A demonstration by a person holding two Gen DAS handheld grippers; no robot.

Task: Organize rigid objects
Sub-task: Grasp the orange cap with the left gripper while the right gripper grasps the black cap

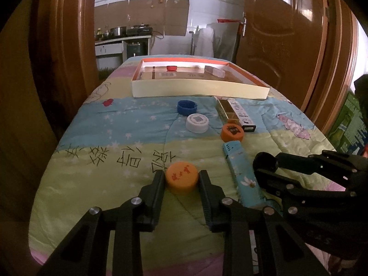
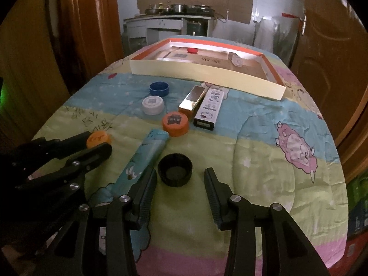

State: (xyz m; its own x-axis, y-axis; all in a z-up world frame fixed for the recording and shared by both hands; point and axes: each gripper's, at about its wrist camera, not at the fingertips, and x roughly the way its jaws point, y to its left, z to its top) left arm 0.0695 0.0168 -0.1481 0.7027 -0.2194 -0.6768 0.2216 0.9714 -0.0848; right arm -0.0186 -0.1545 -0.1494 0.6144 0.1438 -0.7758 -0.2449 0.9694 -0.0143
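Note:
My left gripper [image 1: 182,176] is shut on a light orange cap [image 1: 181,180] that rests on the quilt; the cap also shows in the right wrist view [image 2: 98,139]. My right gripper [image 2: 180,176] is open around an upturned black cap [image 2: 175,169], fingers apart from it. A long blue box [image 2: 142,161] lies just left of the right gripper. Further off lie a darker orange cap [image 2: 175,124], a white cap [image 2: 153,105], a blue cap [image 2: 159,88], a gold box [image 2: 192,101] and a white cartoon box [image 2: 210,108].
A shallow cream tray with orange rim [image 2: 207,74] sits at the table's far end, holding a red cap [image 2: 192,50] and a small pale block [image 2: 237,61]. Wooden doors [image 1: 283,46] flank the table. A patterned quilt [image 2: 264,161] covers the table.

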